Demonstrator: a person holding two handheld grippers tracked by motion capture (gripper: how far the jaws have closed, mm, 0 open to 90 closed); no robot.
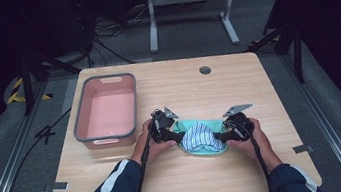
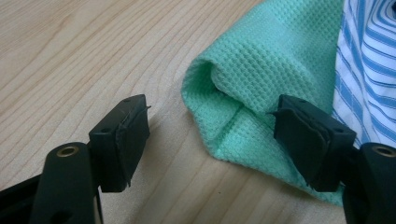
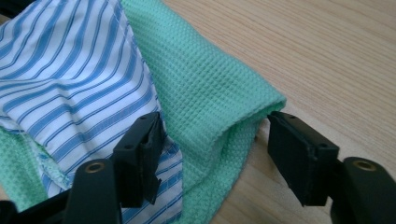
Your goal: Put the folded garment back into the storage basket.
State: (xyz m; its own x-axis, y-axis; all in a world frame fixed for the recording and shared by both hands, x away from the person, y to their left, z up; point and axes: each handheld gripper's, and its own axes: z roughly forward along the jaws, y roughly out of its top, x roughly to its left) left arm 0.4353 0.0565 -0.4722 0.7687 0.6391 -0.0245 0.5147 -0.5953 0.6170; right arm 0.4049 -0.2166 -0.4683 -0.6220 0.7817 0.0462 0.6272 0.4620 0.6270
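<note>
A mint-green waffle cloth (image 1: 185, 125) lies bunched near the table's front middle, with a blue-and-white striped cloth (image 1: 200, 137) on top of it. My left gripper (image 1: 176, 136) stands at its left end and my right gripper (image 1: 220, 137) at its right end. In the left gripper view the left gripper (image 2: 212, 114) is open, and a folded corner of the green cloth (image 2: 261, 70) lies between the jaws without being pinched. In the right gripper view the right gripper (image 3: 217, 128) is open astride a green fold (image 3: 210, 93), its left jaw over the striped cloth (image 3: 70, 79).
A pink bin with a grey rim (image 1: 77, 114) stands on the wooden table (image 1: 182, 84) to the left of the cloths. A round cable hole (image 1: 204, 70) sits near the far edge. Both forearms enter from the bottom edge.
</note>
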